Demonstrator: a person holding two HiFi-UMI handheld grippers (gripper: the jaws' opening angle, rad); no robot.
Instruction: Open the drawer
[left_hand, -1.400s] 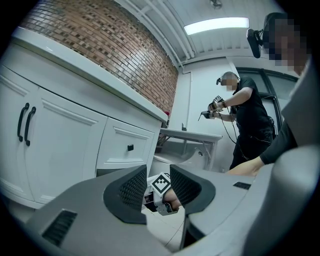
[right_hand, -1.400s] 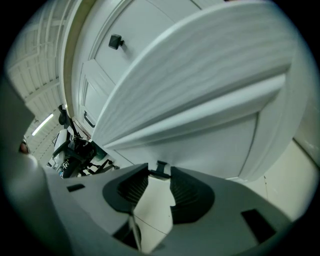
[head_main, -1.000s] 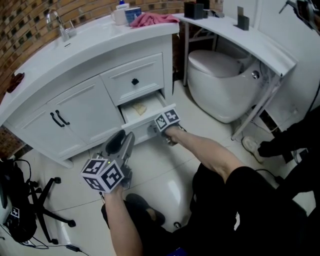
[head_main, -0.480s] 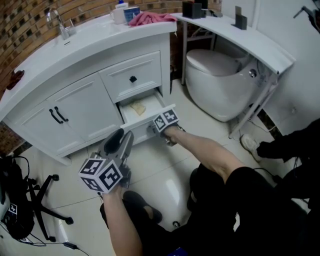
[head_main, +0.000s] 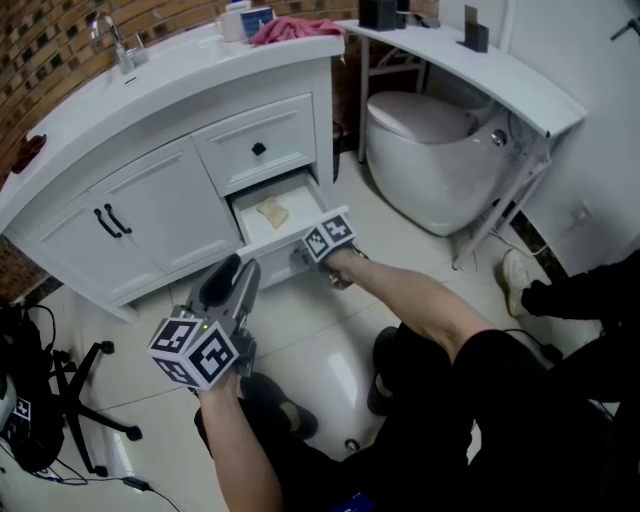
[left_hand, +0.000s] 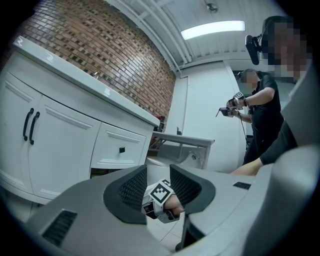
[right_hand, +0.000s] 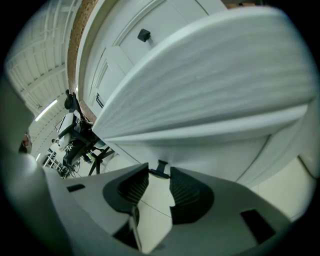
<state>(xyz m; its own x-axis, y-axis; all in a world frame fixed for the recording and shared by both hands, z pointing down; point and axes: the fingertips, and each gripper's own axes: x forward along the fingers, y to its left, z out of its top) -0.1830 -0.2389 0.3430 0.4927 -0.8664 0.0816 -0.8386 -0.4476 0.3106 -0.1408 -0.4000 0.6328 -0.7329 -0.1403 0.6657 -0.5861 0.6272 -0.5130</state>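
The white lower drawer (head_main: 262, 247) of the vanity stands partly pulled out, with a tan item (head_main: 271, 211) inside. My right gripper (head_main: 306, 258) is at the drawer's front, its marker cube on top. In the right gripper view the small black knob (right_hand: 161, 168) sits between the tips of my right gripper (right_hand: 159, 175), which is shut on it, under the wide white drawer front (right_hand: 210, 100). My left gripper (head_main: 232, 276) hangs over the floor tiles in front of the cabinet, open and holding nothing. In the left gripper view, between the tips of my left gripper (left_hand: 158, 176), the right hand's marker cube (left_hand: 161, 192) shows.
Above the open drawer is a shut drawer (head_main: 258, 145) with a black knob. Cabinet doors (head_main: 150, 215) are to the left. A toilet (head_main: 430, 150) under a white shelf (head_main: 480, 70) stands at the right. A black stand (head_main: 70, 390) sits lower left. Another person (left_hand: 257, 110) stands behind.
The lower drawer has slid a little further out with my right gripper on its knob. My left gripper has drifted slightly left and toward me.
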